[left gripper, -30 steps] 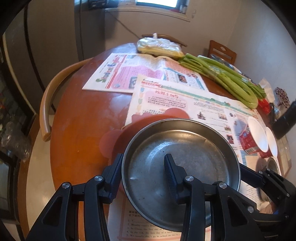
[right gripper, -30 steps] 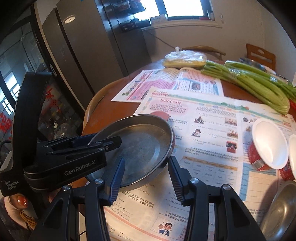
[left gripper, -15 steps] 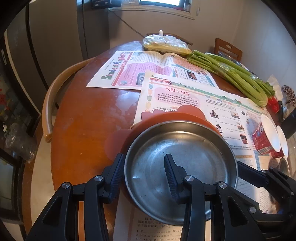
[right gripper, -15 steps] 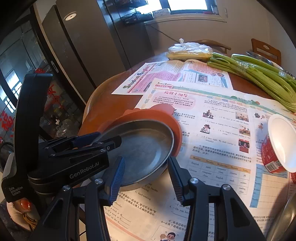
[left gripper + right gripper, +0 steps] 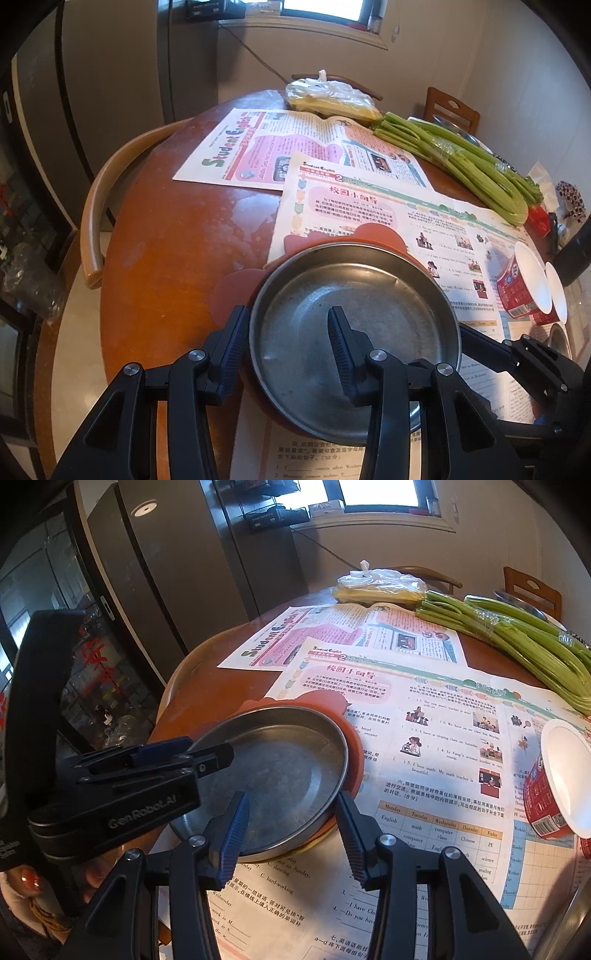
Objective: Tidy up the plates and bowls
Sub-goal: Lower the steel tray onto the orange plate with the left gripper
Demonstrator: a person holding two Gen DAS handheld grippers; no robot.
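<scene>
Steel plate (image 5: 354, 343) set on orange plate (image 5: 352, 753) at lower centre of bench (image 5: 177, 258), both grippers' jaws narrow astride its rim, left gripper (image 5: 286, 343) and right gripper (image 5: 291, 827). Grip uncertain. Left to sort: red bowls (image 5: 524, 288) at right edge.

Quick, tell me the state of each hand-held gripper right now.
Left hand-held gripper: closed on the rim of the metal plate.
Right hand-held gripper: straddles that plate's rim; whether it grips cannot be told.

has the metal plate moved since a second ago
Yes. The metal plate has come down onto the orange plate, which was mostly hidden earlier; both grippers' fingers straddle its rim.
</scene>
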